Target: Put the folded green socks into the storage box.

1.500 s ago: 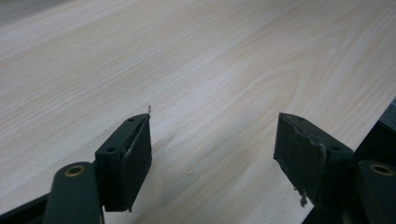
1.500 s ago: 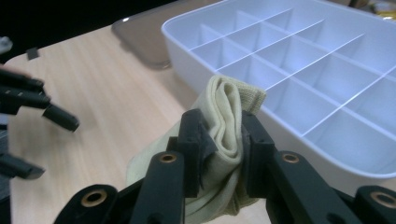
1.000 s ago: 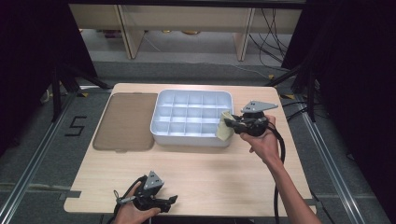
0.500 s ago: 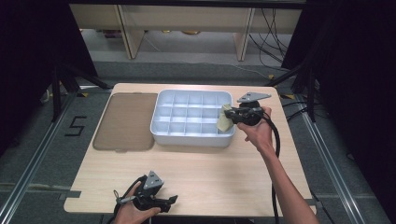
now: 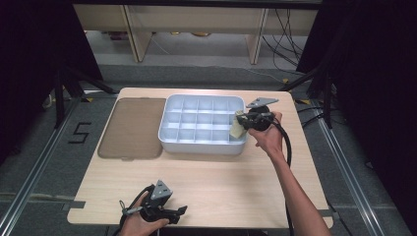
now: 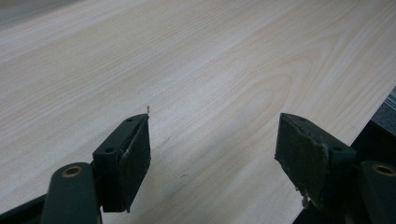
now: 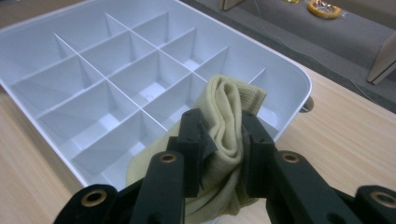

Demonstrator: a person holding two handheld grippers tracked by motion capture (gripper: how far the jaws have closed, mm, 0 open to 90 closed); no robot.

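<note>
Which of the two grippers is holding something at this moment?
The right gripper, over the white divided tray's right end: its jaws pinch a folded yellowish cloth. The left gripper is open over bare table.

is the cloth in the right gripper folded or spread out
Folded. The yellowish cloth is bunched in layered folds, pinched between the jaws of the right gripper above the white divided tray.
</note>
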